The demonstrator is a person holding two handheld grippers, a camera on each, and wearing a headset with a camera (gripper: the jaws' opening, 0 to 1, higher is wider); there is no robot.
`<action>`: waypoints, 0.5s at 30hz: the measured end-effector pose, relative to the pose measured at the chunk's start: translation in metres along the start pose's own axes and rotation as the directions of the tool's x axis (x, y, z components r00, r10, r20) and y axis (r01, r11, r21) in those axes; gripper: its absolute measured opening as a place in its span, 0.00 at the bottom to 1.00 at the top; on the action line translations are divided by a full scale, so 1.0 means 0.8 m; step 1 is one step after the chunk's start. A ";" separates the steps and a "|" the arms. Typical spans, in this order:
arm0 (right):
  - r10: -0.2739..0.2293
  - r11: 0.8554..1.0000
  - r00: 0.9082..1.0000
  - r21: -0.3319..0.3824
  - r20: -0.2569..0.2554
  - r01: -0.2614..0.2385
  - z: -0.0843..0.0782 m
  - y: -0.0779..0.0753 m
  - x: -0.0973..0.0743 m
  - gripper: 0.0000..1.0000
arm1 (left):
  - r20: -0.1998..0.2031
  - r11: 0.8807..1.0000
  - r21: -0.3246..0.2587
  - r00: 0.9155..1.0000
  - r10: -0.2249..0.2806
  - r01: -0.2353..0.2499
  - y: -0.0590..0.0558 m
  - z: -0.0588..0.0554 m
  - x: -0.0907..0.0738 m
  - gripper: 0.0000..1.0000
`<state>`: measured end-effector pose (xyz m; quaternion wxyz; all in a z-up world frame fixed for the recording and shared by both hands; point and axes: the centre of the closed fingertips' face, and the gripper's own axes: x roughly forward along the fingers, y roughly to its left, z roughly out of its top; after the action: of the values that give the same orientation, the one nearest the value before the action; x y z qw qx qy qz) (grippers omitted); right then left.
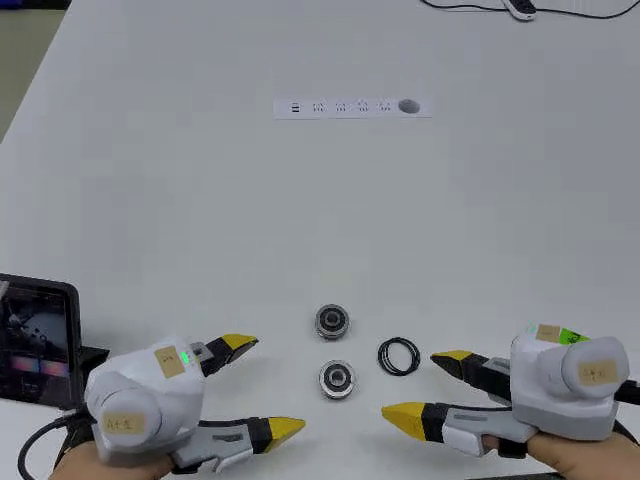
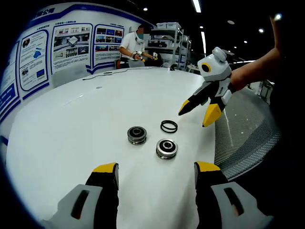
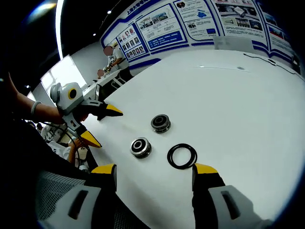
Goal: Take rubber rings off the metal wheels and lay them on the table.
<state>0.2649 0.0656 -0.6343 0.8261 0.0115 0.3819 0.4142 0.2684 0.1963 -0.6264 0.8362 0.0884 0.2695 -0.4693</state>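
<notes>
Power strip (image 1: 352, 107) far behind rubber rings (image 1: 399, 356), dark screen (image 1: 35, 340) at left edge

Black rubber rings (image 1: 399, 356), silver wheels (image 1: 332, 321) with dark centres, white table (image 1: 300, 200), yellow-tipped fingers (image 1: 285, 428).

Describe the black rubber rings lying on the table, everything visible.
The rubber rings are thin, black, matte loops, apparently two overlapping slightly offset, lying flat on the white table. They sit beside the two metal wheels, apart from them, just ahead of the open right claw. Nothing touches them.
</notes>
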 end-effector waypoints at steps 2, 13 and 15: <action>-0.004 1.000 1.000 -0.024 -0.014 0.004 -0.004 0.003 0.000 0.66 | 0.006 1.000 -0.010 1.000 0.002 -0.002 0.000 0.000 -0.003 0.68; -0.087 0.988 0.996 -0.129 0.002 0.087 -0.015 0.006 -0.003 0.76 | 0.008 1.000 -0.009 1.000 0.004 -0.004 -0.009 -0.012 -0.020 0.75; -0.091 0.986 0.996 -0.139 0.002 0.091 -0.017 0.008 -0.003 0.77 | 0.005 1.000 -0.015 1.000 0.008 -0.008 -0.009 -0.013 -0.022 0.80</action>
<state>0.2514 0.0637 -0.6399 0.8421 -0.0643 0.3540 0.4017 0.2512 0.2094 -0.6252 0.8393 0.0822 0.2704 -0.4644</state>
